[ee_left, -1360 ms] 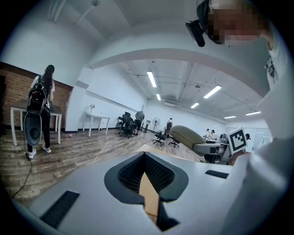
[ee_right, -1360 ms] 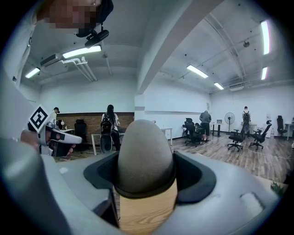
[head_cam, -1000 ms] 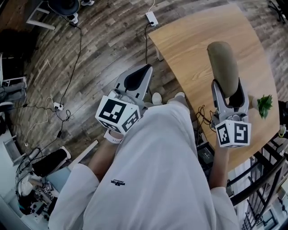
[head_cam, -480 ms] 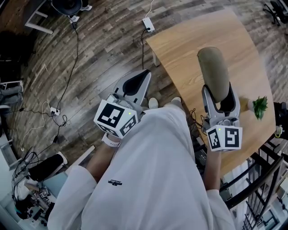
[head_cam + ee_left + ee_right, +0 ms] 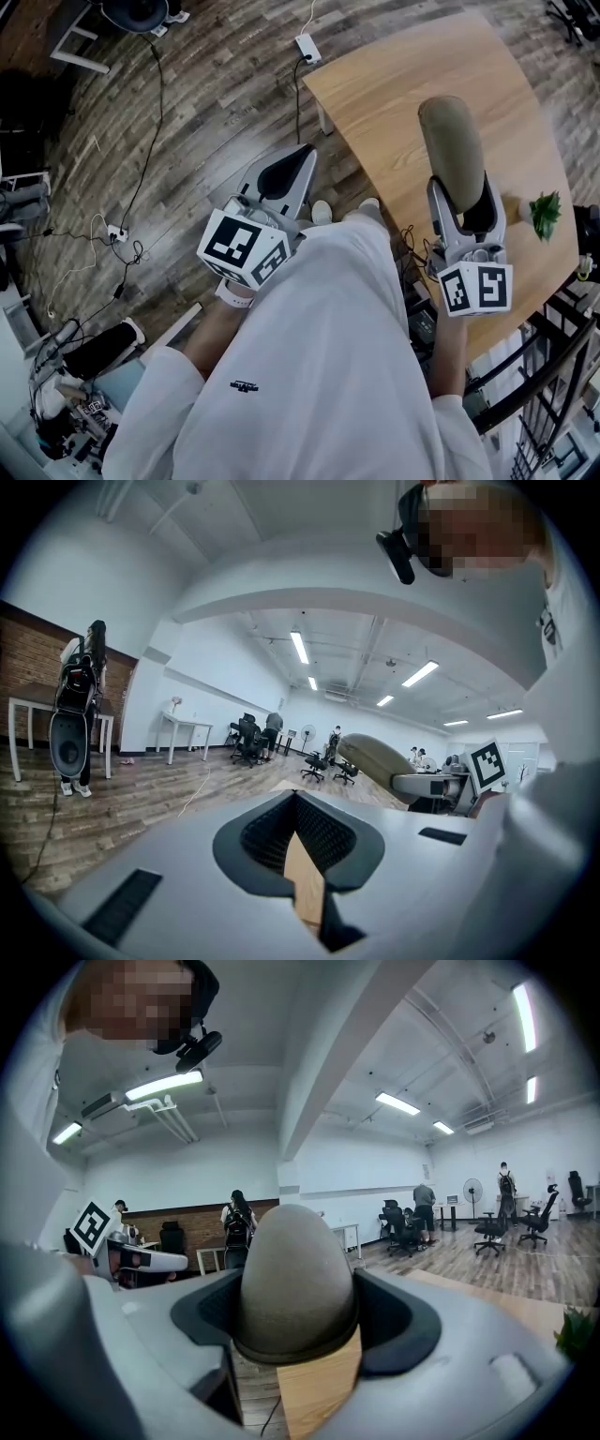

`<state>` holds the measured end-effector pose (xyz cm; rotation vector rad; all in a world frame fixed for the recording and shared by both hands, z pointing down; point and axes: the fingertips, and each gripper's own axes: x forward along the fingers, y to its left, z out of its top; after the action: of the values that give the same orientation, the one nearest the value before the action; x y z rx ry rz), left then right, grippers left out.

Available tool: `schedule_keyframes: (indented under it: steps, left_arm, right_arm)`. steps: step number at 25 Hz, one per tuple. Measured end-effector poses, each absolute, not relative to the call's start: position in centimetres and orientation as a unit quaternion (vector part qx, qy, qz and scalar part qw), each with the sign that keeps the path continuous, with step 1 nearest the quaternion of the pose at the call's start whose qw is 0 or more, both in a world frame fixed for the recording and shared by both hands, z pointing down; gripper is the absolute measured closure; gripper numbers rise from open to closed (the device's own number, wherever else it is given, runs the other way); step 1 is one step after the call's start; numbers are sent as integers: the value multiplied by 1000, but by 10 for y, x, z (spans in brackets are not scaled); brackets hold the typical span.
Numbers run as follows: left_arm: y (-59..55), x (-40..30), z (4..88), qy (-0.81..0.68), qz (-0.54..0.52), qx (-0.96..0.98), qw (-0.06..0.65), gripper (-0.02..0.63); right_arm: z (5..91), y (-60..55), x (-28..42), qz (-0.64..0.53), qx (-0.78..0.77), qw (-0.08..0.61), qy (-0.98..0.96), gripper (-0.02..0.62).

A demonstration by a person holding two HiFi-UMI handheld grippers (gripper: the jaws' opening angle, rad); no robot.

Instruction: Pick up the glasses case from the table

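Observation:
The glasses case (image 5: 450, 150) is an olive-grey, rounded oblong. My right gripper (image 5: 461, 192) is shut on its near end, and the case sticks out forward above the wooden table (image 5: 394, 84). In the right gripper view the case (image 5: 295, 1279) fills the gap between the black pads, its domed end pointing away. My left gripper (image 5: 305, 150) hangs over the floor to the left of the table, tips together with nothing between them. In the left gripper view its jaws (image 5: 298, 799) meet at a point, and the held case (image 5: 380, 761) shows off to the right.
A small green plant (image 5: 547, 214) stands on the table right of the right gripper. A white power strip (image 5: 307, 47) and cables lie on the wood floor beyond the table's left corner. A black railing (image 5: 534, 375) runs at the lower right. Office chairs and people are far off.
Both grippers keep their places and the case stays in the right gripper. Only the head camera's framing shifts slightly.

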<state>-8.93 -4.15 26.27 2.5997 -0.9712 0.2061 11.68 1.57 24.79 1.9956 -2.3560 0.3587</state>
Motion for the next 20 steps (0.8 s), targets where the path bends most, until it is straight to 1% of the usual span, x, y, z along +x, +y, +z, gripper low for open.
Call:
schedule_keyframes:
  steps: [20]
  left_arm:
    - [-28,-77,259,-324,63,926,185,606]
  right_arm:
    - [244,34,123,114,652,10,-750,230]
